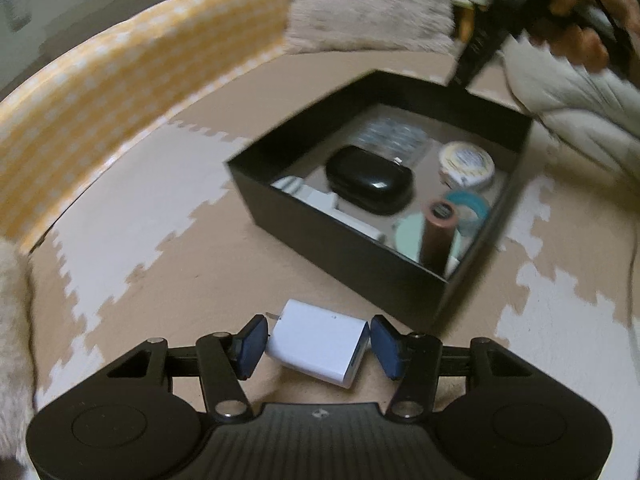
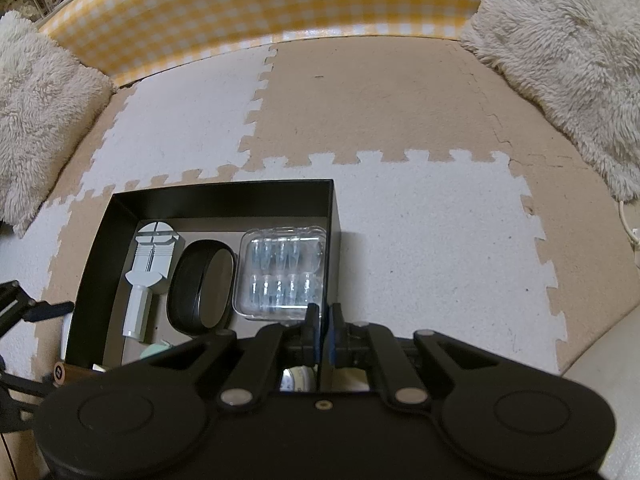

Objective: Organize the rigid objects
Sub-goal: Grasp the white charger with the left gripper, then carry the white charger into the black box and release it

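Jaws of the left gripper point(image 1: 316, 344) clamp a white charger point(image 1: 318, 342) on the floor mat point(image 1: 168, 276), black box point(image 1: 340, 236) at one o'clock; right gripper point(image 2: 323, 336) jaws pinch that box's wall.

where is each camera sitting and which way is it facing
Left wrist: sits on the left gripper, angled down at the foam mat; its blue fingers sit either side of a white charger, the black box beyond; a hand holds the right gripper at the top right.
Right wrist: sits on the right gripper, fingers shut on the black box's wall, facing the yellow checked bumper; the left gripper's arm shows at the left edge.
Shared: the black box, the black case and the clear plastic case.
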Available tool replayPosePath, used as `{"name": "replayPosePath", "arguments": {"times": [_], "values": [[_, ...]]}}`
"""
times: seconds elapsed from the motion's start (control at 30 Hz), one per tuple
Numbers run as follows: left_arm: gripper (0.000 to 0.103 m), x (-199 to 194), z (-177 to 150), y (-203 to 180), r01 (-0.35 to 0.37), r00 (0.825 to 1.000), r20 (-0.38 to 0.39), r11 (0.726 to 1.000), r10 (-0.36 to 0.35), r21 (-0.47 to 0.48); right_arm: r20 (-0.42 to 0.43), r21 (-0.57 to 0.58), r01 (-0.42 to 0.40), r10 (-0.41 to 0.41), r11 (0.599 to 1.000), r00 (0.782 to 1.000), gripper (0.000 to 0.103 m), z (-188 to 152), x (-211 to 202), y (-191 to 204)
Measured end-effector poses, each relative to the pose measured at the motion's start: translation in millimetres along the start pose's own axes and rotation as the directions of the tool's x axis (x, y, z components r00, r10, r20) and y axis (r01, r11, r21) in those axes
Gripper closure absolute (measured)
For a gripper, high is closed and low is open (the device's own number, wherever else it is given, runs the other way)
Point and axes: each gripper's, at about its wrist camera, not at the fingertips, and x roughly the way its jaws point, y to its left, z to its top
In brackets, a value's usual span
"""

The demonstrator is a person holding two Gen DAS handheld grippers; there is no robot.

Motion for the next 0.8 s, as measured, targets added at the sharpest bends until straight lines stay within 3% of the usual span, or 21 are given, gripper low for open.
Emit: {"name": "replayPosePath", "arguments": {"times": [0.47,0.8], "values": [[0.046,-39,21,15,-0.048,0.994,0.090,0.986,0.063,-0.158,0.000,0.001,0.000,0.000,1.000,1.000,0.098,-1,0,0],[0.046,-56,66,-11,0.091,0.975,0.218,0.966,-0.037,-0.241,0.000,-0.001,0.001,-0.001,1.000,1.000,0.098,0,0,0]]}}
